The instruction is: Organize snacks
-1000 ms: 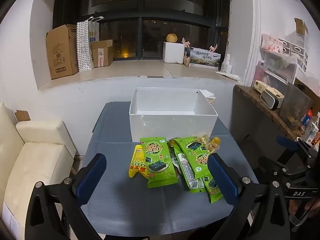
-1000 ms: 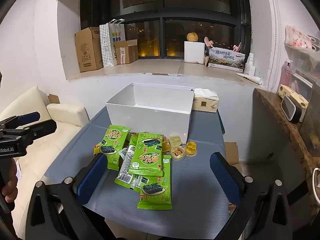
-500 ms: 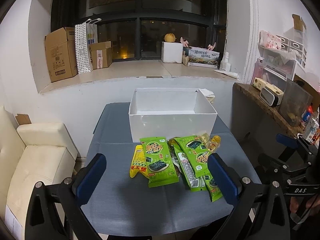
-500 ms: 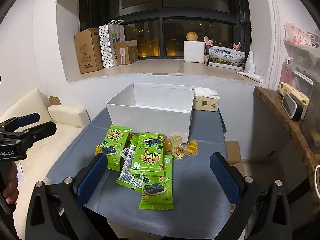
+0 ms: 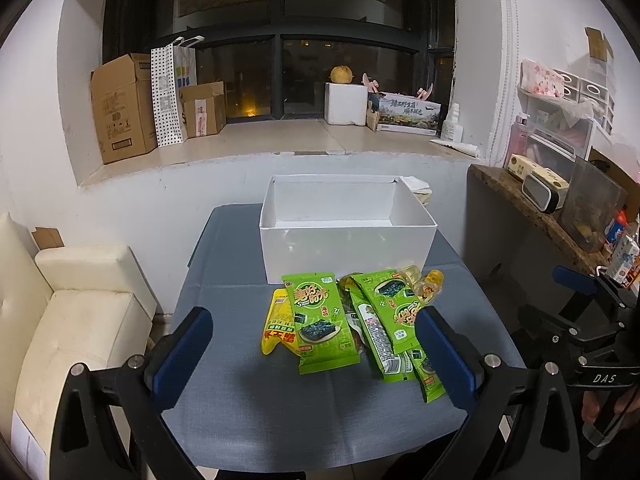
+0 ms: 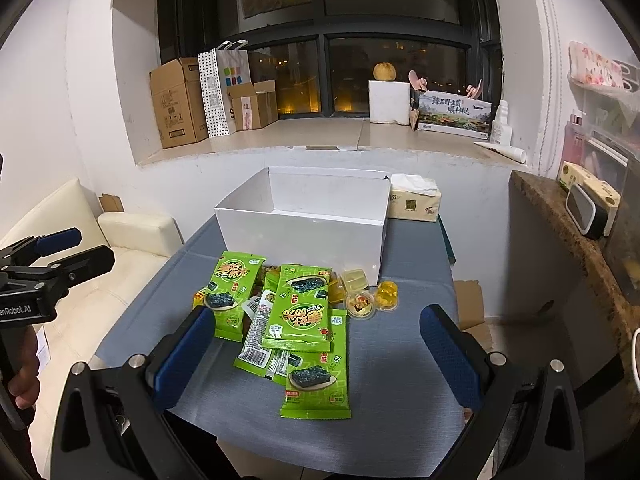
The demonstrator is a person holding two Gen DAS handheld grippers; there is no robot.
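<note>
Little has changed over the last second: my view has only drifted slightly, and the snacks lie where they were. My left gripper (image 5: 314, 354) and right gripper (image 6: 316, 354) both hang above the near edge of the table (image 5: 224, 312), jaws spread wide, holding nothing. The green packets (image 6: 306, 308) sit heaped with a yellow packet (image 5: 280, 320) and jelly cups (image 6: 374, 300), just in front of the white box (image 5: 346, 240), which looks empty.

Green snack packets (image 5: 320, 322) before white box (image 5: 344, 250)
</note>
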